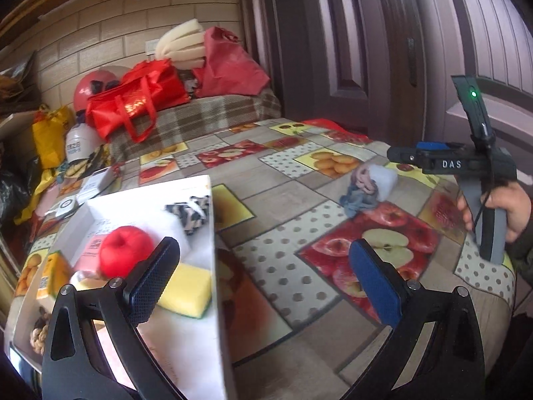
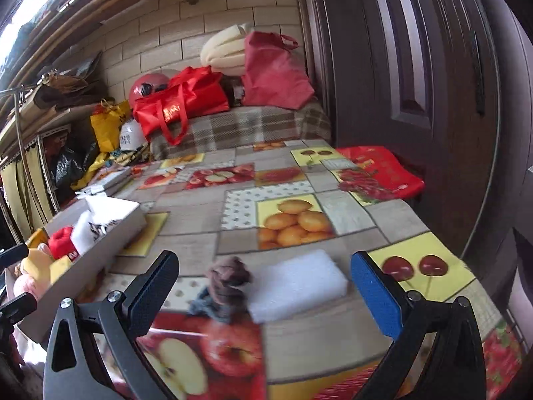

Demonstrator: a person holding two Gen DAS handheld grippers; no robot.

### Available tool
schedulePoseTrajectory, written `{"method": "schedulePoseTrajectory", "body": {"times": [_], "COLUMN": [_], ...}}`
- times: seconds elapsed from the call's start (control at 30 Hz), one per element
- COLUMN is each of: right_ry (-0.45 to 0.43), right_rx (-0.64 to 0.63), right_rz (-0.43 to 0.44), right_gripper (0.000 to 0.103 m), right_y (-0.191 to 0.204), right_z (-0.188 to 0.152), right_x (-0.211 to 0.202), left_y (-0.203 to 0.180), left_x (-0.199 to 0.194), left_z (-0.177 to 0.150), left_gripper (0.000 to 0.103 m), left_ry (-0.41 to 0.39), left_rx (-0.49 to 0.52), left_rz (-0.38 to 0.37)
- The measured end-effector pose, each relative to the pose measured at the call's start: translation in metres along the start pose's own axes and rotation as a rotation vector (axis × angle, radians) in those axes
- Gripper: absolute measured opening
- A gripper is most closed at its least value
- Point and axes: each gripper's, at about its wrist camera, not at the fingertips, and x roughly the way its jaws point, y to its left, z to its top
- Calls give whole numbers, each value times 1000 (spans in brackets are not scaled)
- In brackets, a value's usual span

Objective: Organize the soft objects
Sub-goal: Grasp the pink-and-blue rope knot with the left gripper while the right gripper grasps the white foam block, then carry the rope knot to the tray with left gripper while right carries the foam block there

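White cardboard box [image 1: 206,300] at my left already holds a red yarn ball [image 1: 126,255], a yellow sponge [image 1: 186,291] and a striped cloth [image 1: 190,211]. On the fruit-print table [image 2: 333,350], a crumpled brown-grey rag [image 2: 226,288] touches a white foam block [image 2: 296,285]; both remain unsorted. My right tool [image 2: 265,291] hovers spread wide before them; my left tool [image 1: 263,275] hangs released, empty.

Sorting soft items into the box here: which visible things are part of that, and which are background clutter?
Job:
white box
red ball
yellow sponge
white foam block
brown cloth bundle

Clutter:
red tote bag
yellow bag
plaid blanket
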Motion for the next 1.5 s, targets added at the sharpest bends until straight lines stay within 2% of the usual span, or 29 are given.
{"method": "schedulePoseTrajectory", "body": {"times": [0.1, 0.23, 0.33, 0.47, 0.57, 0.67, 0.77, 0.8, 0.83, 0.97, 1.13, 1.2, 1.23, 1.27, 1.33, 1.5], "right_ry": [90, 166, 243, 294, 338, 344, 365, 360, 351, 329, 277, 278, 280, 283, 285, 247], "right_rx": [-58, -139, -217, -332, -369, -386, -361, -346, -330, -246, -72, -28, -16, -10, -11, -17], "right_rz": [14, 66, 83, 89, 111, 110, 124, 125, 124, 112, 63, 70, 75, 78, 80, 68], "right_gripper": [103, 103, 103, 103, 103, 103, 102, 99, 88, 88, 88, 88, 88, 88, 88, 88], "right_y": [-27, -28, -18, -5, 1, 5, 0, -3, -6, -23, -55, -63, -65, -65, -65, -64], "right_z": [-2, -7, -11, -13, -14, -12, -10, -9, -7, -5, 2, 3, 3, 3, 3, 4], "right_x": [4, 12, 29, 48, 61, 69, 75, 74, 72, 62, 53, 54, 55, 56, 57, 50], "left_y": [-31, -54, -59, -56, -54, -54, -55, -56, -58, -72, -90, -97, -101, -102, -102, -96], "left_x": [27, 62, 78, 89, 96, 104, 114, 118, 122, 143, 170, 179, 183, 184, 183, 173], "left_z": [11, 22, 26, 26, 26, 31, 38, 40, 42, 52, 66, 69, 69, 70, 70, 71], "left_gripper": [102, 102, 102, 102, 102, 102, 102, 102, 102, 102, 102, 92, 75, 53, 25, 23], "left_ry": [68, 155, 193, 238, 262, 268, 263, 264, 266, 283, 290, 305, 322, 319, 313, 271], "left_rx": [77, 105, 94, 70, 51, 31, 13, 13, 19, 75, 118, 146, 161, 163, 161, 124], "left_rz": [-62, -108, -125, -140, -151, -161, -167, -167, -165, -157, -149, -152, -155, -161, -167, -179]}}
